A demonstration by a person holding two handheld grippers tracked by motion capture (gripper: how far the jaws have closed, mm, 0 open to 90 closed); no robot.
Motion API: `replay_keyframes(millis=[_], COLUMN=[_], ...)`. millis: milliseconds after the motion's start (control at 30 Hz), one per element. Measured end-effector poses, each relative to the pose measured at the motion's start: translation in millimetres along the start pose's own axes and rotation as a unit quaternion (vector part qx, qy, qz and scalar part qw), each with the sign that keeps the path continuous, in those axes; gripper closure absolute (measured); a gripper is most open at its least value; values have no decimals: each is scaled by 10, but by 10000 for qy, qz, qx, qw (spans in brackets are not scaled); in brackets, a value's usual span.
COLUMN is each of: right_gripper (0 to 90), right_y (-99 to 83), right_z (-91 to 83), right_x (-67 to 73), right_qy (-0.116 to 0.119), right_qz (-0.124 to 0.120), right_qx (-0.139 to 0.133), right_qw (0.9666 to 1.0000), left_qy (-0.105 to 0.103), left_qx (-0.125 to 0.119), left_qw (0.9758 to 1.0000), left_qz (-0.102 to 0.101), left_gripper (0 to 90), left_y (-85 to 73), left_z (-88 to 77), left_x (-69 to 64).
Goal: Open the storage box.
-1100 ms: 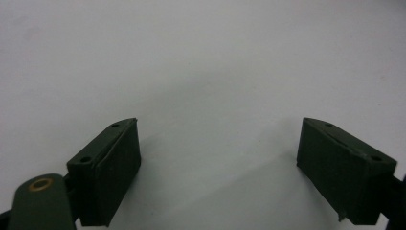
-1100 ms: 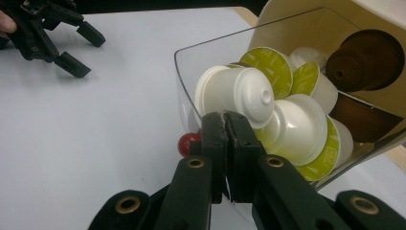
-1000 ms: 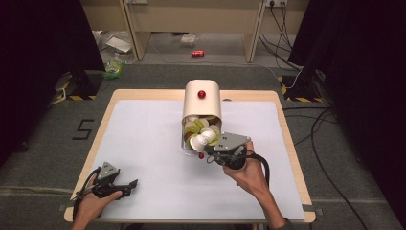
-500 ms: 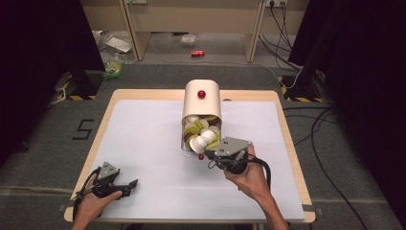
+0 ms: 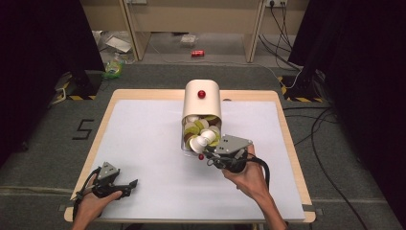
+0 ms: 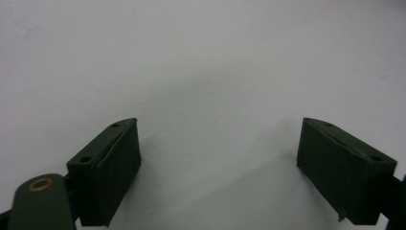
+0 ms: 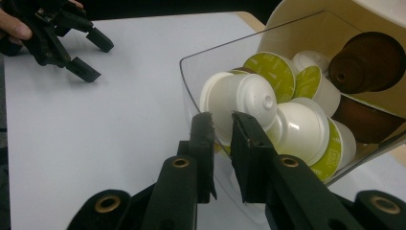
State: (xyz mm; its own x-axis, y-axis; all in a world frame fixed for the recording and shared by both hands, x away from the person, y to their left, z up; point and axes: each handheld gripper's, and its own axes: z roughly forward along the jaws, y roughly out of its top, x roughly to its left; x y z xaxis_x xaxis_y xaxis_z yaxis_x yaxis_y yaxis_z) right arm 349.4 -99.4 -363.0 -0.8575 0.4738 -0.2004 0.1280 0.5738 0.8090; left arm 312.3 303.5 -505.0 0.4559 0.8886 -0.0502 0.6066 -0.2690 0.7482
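A cream capsule dispenser (image 5: 202, 103) lies on the white table (image 5: 143, 134), its clear drawer (image 7: 201, 72) pulled out toward me. White (image 7: 239, 98), green-lidded (image 7: 268, 69) and brown (image 7: 368, 62) coffee capsules fill the drawer. My right gripper (image 5: 206, 155) (image 7: 221, 117) is at the drawer's front, beside a small red knob (image 5: 201, 156). Its jaws have just been opening, and they stand a narrow gap apart with the clear front wall between them, not pressed. My left gripper (image 5: 130, 187) (image 6: 220, 139) rests near the table's front left corner, open wide over bare table; it is also in the right gripper view (image 7: 95, 57).
A second red knob (image 5: 201, 94) sits on the dispenser's top. The table's wooden rim (image 5: 292, 143) runs close to my right hand. Cables (image 5: 325, 129) and a red can (image 5: 197, 53) lie on the floor beyond the table.
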Motion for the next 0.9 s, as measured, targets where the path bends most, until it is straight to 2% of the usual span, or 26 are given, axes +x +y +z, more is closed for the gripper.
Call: replay_keyframes(millis=[200,433,567,900], right_gripper=[693,574,517,390], right_y=[24,70,110,209], right_z=[11,7,20,129], right_x=[2,1,1,10], right_qy=[-82,-232,-412,-576], right_qz=[117,378,516,755], right_qx=[-54,-134,-133,-67], right_qw=[9999,9989,9977,9955], left_qy=[0,0,-1,1], left_qx=[0,2,4,15], left_qw=[10000,10000,10000,10000], left_qz=[0,0,0,9], left_gripper=[143,143,142,142], left_y=[0,1,1,3], left_z=[0,1,0,0], left_x=[0,1,0,2])
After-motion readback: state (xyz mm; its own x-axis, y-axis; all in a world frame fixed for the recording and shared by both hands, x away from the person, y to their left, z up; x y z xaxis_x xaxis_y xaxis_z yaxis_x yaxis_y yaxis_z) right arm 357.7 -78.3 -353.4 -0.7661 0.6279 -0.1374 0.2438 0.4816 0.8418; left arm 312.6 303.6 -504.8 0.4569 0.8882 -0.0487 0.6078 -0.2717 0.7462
